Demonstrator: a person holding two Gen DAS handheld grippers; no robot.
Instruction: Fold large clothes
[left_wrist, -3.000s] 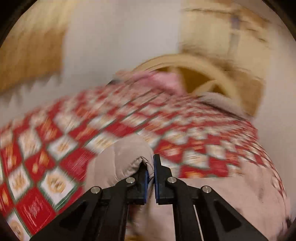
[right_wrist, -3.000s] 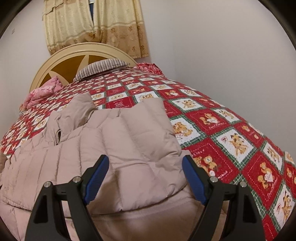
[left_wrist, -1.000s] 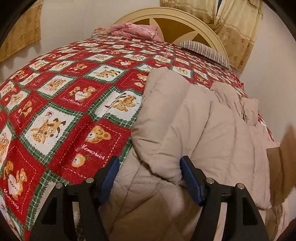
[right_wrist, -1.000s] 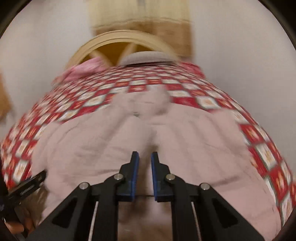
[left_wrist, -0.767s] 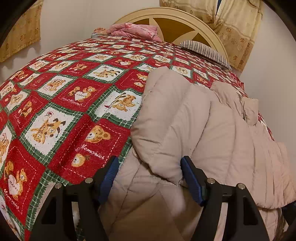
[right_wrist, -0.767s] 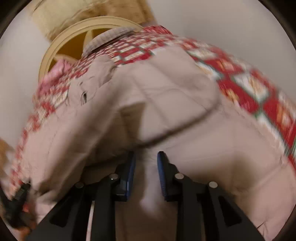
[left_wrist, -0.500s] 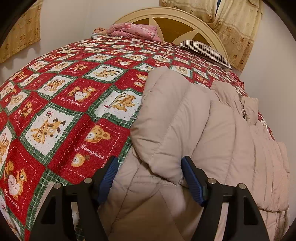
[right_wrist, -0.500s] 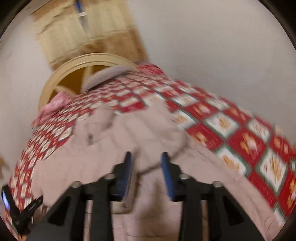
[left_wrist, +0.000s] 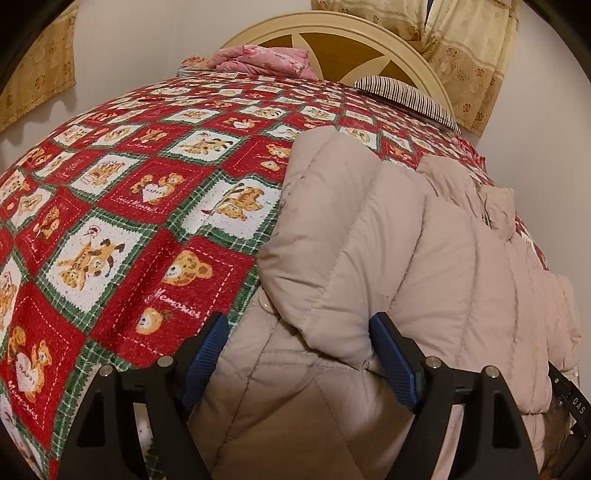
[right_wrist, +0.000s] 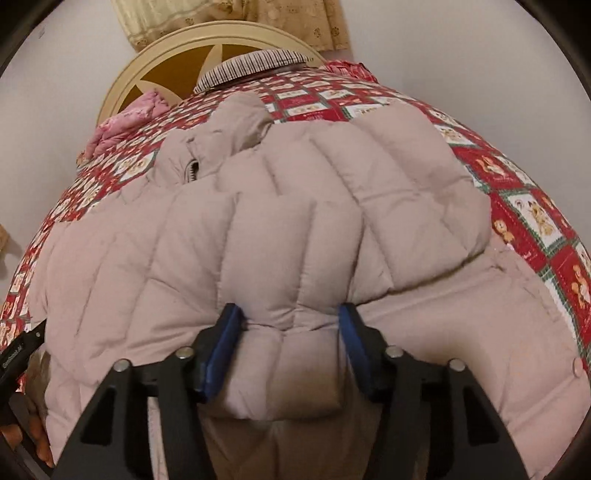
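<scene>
Since a second ago, right gripper (right_wrist: 286, 347) has dropped onto the jacket (right_wrist: 295, 229) on the bed (left_wrist: 129, 221), its jaws just opened, straddling a folded sleeve end, nothing gripped; left gripper (left_wrist: 299, 363), wide open and empty, hangs over the jacket's left edge, which runs lengthwise toward the headboard (left_wrist: 332, 40).

The puffer jacket (left_wrist: 424, 258) runs off the bottom edge, its hem out of sight. Its far side hides the bedspread (left_wrist: 129, 206) beneath. The small lettering on the other gripper's (right_wrist: 16, 350) edge is unreadable.

Quilt (left_wrist: 155, 206), red bear square: "Memories" in white script
Quilt, heart between two bears: "HAPPY"
Quilt, lower left heart: "HAPPY" again, with a script word under it, likely "Memories"
Black strap (left_wrist: 570, 398), right edge, left wrist view: "DAS" readable, rest cut off
Black part (right_wrist: 22, 345), right wrist view: small lettering, too blurred
</scene>
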